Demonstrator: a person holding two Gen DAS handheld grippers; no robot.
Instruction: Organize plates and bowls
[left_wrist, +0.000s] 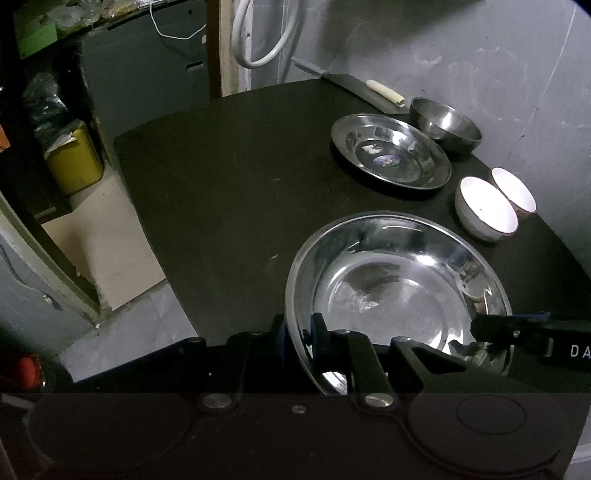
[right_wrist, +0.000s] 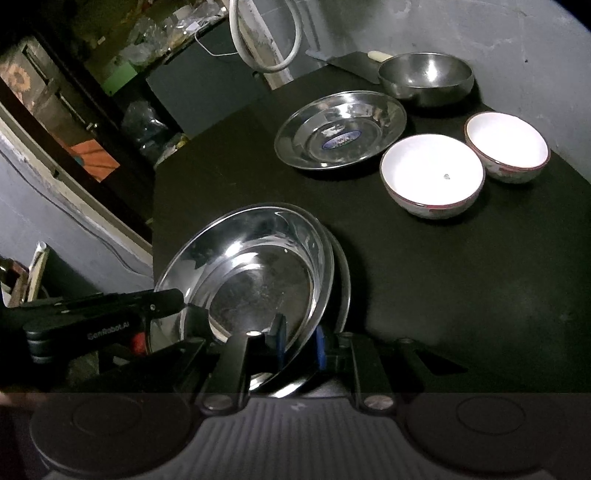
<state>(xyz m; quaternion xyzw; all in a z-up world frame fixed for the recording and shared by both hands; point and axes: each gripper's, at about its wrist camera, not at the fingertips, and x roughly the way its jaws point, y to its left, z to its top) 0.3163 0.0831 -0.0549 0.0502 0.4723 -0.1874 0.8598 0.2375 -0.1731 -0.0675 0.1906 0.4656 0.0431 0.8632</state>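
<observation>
On the table: three steel plates, one steel bowl, two white bowls, one cleaver.

The flat matte-black table carries everything. The large shiny silver steel plate mirrors grey. The smaller silver steel plate bears a blue oval sticker at its centre. Two round ceramic bowls are white inside with thin dark-red rims. The deep steel bowl is dull grey. The jaws' pads are blue.

Both wrist views look down and forward across the dark table toward its far wall edge, close over the near plate; the right sits nearer the bowls.
</observation>
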